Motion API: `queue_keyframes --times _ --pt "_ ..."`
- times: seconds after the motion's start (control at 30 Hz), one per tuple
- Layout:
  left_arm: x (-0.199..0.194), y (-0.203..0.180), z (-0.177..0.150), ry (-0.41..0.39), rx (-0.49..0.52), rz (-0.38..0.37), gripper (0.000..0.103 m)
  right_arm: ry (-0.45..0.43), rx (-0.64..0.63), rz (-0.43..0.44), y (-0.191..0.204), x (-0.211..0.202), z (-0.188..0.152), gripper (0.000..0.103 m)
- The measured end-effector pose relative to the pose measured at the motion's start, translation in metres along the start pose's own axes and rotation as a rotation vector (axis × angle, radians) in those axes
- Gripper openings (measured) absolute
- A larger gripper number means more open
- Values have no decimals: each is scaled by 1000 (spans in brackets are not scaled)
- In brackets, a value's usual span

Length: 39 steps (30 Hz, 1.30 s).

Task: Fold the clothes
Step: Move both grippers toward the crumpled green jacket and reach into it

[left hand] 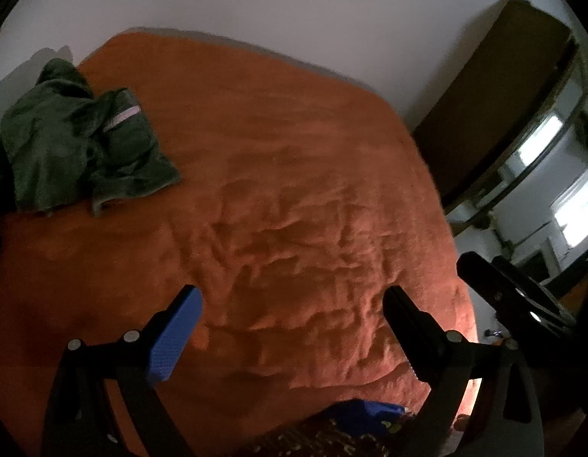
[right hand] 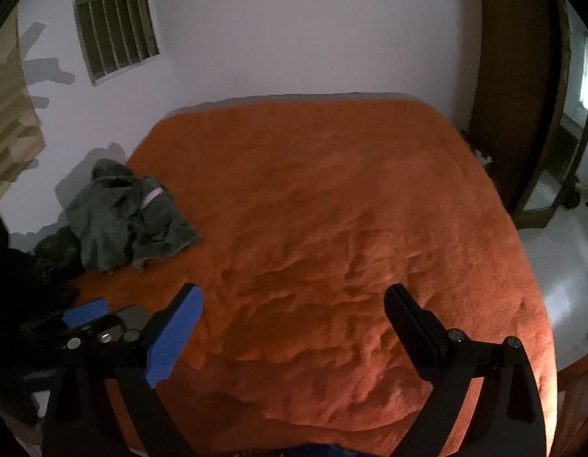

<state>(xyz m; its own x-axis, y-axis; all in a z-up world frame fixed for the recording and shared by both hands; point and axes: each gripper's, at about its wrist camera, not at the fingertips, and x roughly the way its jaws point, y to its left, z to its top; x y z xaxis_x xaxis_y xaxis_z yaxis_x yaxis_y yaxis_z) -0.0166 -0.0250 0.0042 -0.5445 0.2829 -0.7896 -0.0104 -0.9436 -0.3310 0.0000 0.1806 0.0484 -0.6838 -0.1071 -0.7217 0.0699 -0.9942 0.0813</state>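
A crumpled dark green garment (left hand: 80, 144) with a pale stripe lies on the far left of the orange bedspread (left hand: 294, 175); in the right wrist view the same green garment (right hand: 126, 217) sits at the left edge of the bedspread (right hand: 332, 209). My left gripper (left hand: 292, 327) hovers open over the near part of the bed, nothing between its fingers. My right gripper (right hand: 294, 327) is open and empty too, above the near bed. The green garment is well ahead and left of both. The other gripper's black body (left hand: 514, 293) shows at the right of the left wrist view.
A white wall runs behind the bed. A brown wardrobe (left hand: 495, 91) with a mirror stands right of the bed, beside white floor (right hand: 560, 266). A barred window (right hand: 115, 19) sits high on the wall. Dark clothes (right hand: 31, 266) pile at the bed's left edge. Blue fabric (left hand: 362, 411) lies at the bottom.
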Motion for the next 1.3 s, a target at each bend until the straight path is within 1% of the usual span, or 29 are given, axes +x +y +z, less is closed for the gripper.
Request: queue_keyframes --times 0.07,0.13,0.23,0.27,0.33,0.47,0.53,0.6,0.7,0.77,0.87,0.97,1.1,1.17,1.3 --pt "-1 1 6 34 7 48 97 7 -19 -19 7 4 4 96" --pt "-7 7 12 29 2 52 97 6 -40 -39 15 6 8 96" --pt "-16 27 21 18 -84 78 97 -16 -46 -54 26 6 13 96" --pt "-19 31 27 14 -76 91 97 -19 -46 -56 31 8 14 96" --pt "-26 40 39 -2 -33 133 97 -21 -60 -57 44 13 17 96" --pt "-49 71 55 -69 25 222 97 -19 -105 -38 75 23 20 96" --pt "-59 91 60 -95 34 268 97 -19 -122 -28 92 31 23 96" --pt "-66 112 62 -132 15 302 97 -15 -132 -18 107 39 26 96" --pt "-61 137 65 -142 -46 295 97 0 -136 1 130 55 30 96" --pt "-50 153 66 -131 -88 273 97 16 -139 20 144 67 33 96" --pt "-28 160 68 -82 -70 280 97 22 -141 38 163 84 35 96" --pt "-18 172 68 -96 -55 305 97 40 -149 61 179 102 37 96" --pt "-6 195 64 -105 -46 311 97 52 -177 73 202 123 40 96" --pt "1 212 63 -95 -81 319 97 59 -191 76 212 133 41 96" --pt "19 246 64 -73 -168 290 97 76 -197 94 232 157 44 96"
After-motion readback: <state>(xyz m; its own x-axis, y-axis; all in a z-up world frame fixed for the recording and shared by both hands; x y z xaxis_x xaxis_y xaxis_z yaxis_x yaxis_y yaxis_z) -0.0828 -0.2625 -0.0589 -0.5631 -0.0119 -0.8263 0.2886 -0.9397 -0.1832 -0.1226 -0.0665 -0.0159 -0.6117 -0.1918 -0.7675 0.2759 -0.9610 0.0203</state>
